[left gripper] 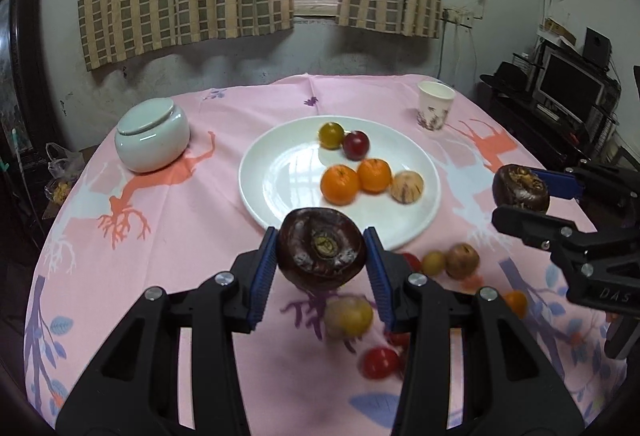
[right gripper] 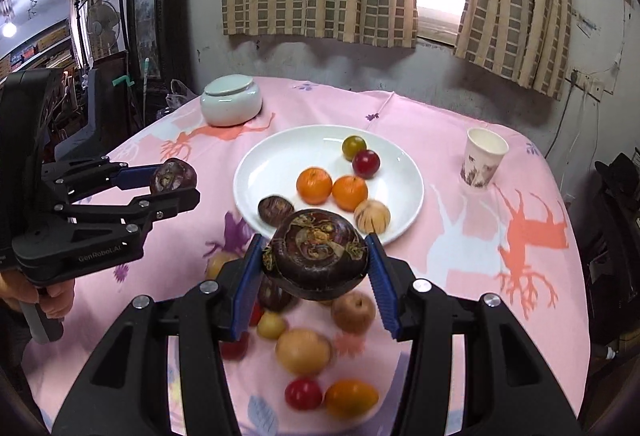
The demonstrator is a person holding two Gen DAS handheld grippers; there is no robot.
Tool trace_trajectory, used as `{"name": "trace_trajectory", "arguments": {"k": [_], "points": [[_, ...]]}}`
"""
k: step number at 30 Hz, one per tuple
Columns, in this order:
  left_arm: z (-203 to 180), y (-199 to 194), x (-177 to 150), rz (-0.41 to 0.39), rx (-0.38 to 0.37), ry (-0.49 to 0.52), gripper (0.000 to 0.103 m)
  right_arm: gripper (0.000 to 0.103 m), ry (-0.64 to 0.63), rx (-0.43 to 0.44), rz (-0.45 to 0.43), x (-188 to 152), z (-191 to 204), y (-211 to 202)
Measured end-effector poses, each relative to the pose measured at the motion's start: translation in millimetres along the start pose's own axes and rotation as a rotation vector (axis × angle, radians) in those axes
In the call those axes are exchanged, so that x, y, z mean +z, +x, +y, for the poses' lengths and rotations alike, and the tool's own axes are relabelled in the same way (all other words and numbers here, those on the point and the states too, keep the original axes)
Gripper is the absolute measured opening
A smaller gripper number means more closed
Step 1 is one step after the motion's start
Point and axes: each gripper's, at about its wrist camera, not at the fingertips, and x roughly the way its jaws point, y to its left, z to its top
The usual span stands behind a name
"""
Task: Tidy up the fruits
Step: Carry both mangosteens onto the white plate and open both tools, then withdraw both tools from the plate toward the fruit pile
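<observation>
The left gripper (left gripper: 322, 264) pinches a dark brown fruit (left gripper: 322, 254) between its blue pads, held above the near edge of the table (left gripper: 192, 220). The right gripper (right gripper: 316, 268) pinches a second dark fruit (right gripper: 316, 256) the same way. Loose fruits (right gripper: 304, 352) lie blurred on the pink cloth near the table's front edge. On the white plate (left gripper: 280, 175) at the middle rest two oranges (left gripper: 356, 179), two small round fruits and a pale one.

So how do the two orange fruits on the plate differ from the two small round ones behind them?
The orange fruits are bigger and matching in colour, nearer the plate's middle. The small round ones differ from each other, one yellow-green, one dark red, and sit by the far rim. Each pair touches.
</observation>
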Motion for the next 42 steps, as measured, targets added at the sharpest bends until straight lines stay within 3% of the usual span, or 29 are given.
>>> {"name": "trace_trajectory", "arguments": {"k": [7, 14, 16, 22, 26, 30, 31, 35, 42], "points": [[10, 58, 25, 0.059, 0.028, -0.016, 0.044, 0.051, -0.076, -0.035, 0.124, 20, -1, 74], [20, 104, 20, 0.143, 0.025, -0.053, 0.044, 0.051, -0.062, -0.038, 0.227, 14, -11, 125], [23, 108, 19, 0.152, 0.015, -0.072, 0.054, 0.053, -0.042, -0.020, 0.242, 12, -14, 129], [20, 85, 19, 0.113, 0.012, -0.061, 0.057, 0.054, -0.042, -0.019, 0.206, 4, -16, 103], [18, 55, 12, 0.080, 0.003, -0.068, 0.068, 0.054, 0.023, 0.009, 0.174, -7, -26, 69], [8, 23, -5, 0.062, -0.035, -0.062, 0.074, 0.059, 0.100, -0.006, 0.155, -30, -35, 38], [5, 17, -9, 0.058, -0.037, -0.054, 0.075, 0.070, 0.128, -0.012, 0.148, -36, -38, 31], [-16, -5, -32, 0.045, -0.052, 0.000, 0.079, 0.070, 0.214, 0.002, 0.140, -66, -44, 8], [-41, -16, -68, 0.070, -0.058, 0.048, 0.082, 0.070, 0.236, -0.005, 0.109, -100, -37, -16]]}}
